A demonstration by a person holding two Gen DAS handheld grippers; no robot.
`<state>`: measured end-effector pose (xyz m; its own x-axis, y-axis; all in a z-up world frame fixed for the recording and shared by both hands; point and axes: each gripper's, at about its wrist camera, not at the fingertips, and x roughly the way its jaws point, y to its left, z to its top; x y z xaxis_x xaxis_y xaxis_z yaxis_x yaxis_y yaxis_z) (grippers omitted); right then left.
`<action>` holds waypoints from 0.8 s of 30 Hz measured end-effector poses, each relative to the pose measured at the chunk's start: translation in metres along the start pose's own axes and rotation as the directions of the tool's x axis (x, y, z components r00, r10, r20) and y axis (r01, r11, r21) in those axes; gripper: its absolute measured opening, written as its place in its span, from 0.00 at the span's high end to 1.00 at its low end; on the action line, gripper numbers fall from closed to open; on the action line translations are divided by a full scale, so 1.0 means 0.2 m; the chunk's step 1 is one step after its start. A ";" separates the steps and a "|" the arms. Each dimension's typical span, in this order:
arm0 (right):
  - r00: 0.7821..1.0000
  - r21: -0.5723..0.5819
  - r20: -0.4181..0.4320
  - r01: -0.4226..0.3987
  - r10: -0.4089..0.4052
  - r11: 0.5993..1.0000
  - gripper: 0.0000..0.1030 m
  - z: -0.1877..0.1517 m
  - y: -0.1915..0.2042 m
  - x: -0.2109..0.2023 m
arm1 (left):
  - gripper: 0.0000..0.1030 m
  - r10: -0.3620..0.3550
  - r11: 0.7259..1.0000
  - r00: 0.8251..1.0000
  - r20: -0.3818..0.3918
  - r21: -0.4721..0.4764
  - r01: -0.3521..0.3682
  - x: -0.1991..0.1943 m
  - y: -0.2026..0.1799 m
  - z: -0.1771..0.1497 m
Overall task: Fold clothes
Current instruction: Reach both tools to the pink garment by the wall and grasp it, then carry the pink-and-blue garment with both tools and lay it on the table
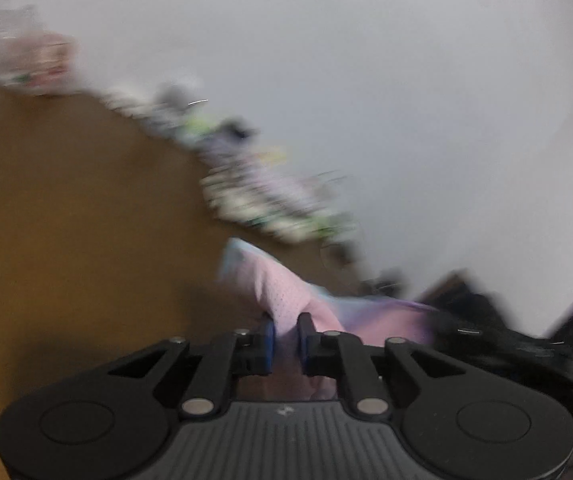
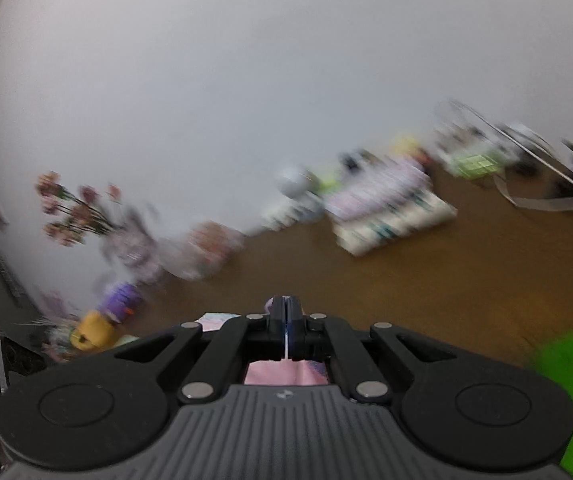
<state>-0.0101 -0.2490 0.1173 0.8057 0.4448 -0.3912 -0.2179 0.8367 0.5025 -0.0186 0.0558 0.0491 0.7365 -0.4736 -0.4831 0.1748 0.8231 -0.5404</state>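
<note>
A pink and pale blue mesh garment (image 1: 286, 292) is pinched between the fingers of my left gripper (image 1: 286, 330), which is shut on a fold of it above the brown table (image 1: 66, 208). The cloth stretches off to the right. My right gripper (image 2: 286, 312) is shut tight on a thin edge of the same pink garment (image 2: 282, 374), which shows just behind the fingers. Both views are blurred by motion.
Along the white wall stand blurred boxes and packets (image 1: 254, 192). In the right wrist view, flowers (image 2: 74, 212), a purple item (image 2: 120, 300), a yellow object (image 2: 92, 332) and stacked packets (image 2: 390, 212) line the table's back. A green cloth (image 2: 566, 392) lies at lower right.
</note>
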 end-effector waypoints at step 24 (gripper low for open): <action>0.954 -0.158 -0.232 0.153 -0.188 0.976 0.51 -0.33 -0.26 0.25 | 0.90 0.213 0.817 0.973 -0.087 0.563 -0.129 0.28 -0.44 -0.39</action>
<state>0.0048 -0.2497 0.0208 0.6818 0.3419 -0.6468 -0.1759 0.9347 0.3087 -0.0436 -0.0680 0.0146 0.6975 -0.3122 -0.6450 0.4153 0.9096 0.0088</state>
